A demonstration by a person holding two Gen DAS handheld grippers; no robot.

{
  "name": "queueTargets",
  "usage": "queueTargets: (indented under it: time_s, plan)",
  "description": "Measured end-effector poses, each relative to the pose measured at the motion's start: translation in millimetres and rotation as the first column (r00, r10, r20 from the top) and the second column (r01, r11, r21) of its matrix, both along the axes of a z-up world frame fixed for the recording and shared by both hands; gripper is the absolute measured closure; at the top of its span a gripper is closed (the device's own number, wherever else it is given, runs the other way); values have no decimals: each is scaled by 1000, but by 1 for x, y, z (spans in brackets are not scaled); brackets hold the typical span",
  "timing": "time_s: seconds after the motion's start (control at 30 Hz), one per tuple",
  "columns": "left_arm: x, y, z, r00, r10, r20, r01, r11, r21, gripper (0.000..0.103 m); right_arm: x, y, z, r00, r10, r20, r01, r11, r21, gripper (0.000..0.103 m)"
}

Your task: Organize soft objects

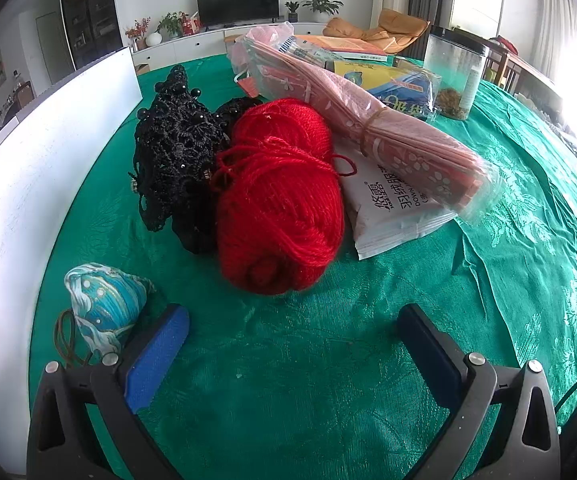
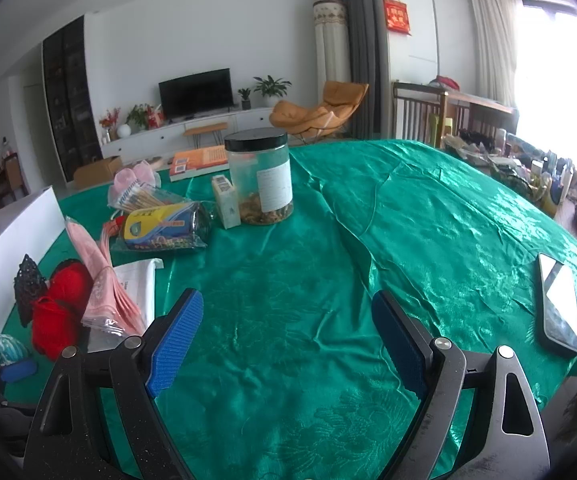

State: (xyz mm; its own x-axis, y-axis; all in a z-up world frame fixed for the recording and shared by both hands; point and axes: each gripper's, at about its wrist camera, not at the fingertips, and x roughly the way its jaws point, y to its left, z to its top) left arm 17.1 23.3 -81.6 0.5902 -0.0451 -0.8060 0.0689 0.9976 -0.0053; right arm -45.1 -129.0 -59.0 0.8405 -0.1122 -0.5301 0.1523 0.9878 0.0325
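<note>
A worktop (image 1: 508,280) covered in a shiny green patterned cloth holds a loose cluster of household things, seen from two handheld grippers that hang low over its near edge.

The left gripper (image 1: 294,346) has its blue-padded fingers (image 1: 156,354) spread wide and holds nothing. Just beyond them lies a fat ball of bright red yarn (image 1: 280,200), with loose strands trailing over its top. Touching the yarn's left side is a crumpled piece of black lace fabric with small black beads (image 1: 176,152). Near the left finger, close to a white upright board (image 1: 48,152), sits a small teal and white embroidered cloth pouch (image 1: 102,306) with a brown cord. To the right of the yarn a flat white paper packet with printed characters (image 1: 392,208) lies under a long clear-wrapped bundle of pink patterned sheets (image 1: 368,120). Farther off stand a clear plastic jar with a black lid (image 2: 259,176) and some books.

The right gripper (image 2: 288,342) also has its fingers spread and empty, over bare cloth, well apart from the soft things. A dark smartphone (image 2: 560,304) lies at the far right.

The task appears to be at its start: the soft items sit ungathered and no grasp is begun. The red yarn lies nearly between the left fingers' line, so the likely next move is a short forward reach and a gentle closing around its middle, wide enough to avoid snagging the loose strands or the lace pressed against it.
</note>
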Motion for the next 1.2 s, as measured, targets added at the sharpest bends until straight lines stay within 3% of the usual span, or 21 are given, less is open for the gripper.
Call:
queueTargets:
  time_s: [1.2]
  plan:
    - [0,0,0,1000,0,0,0,1000,0,0,1,-3,0,1000,1,-4,-1,1000,11,15]
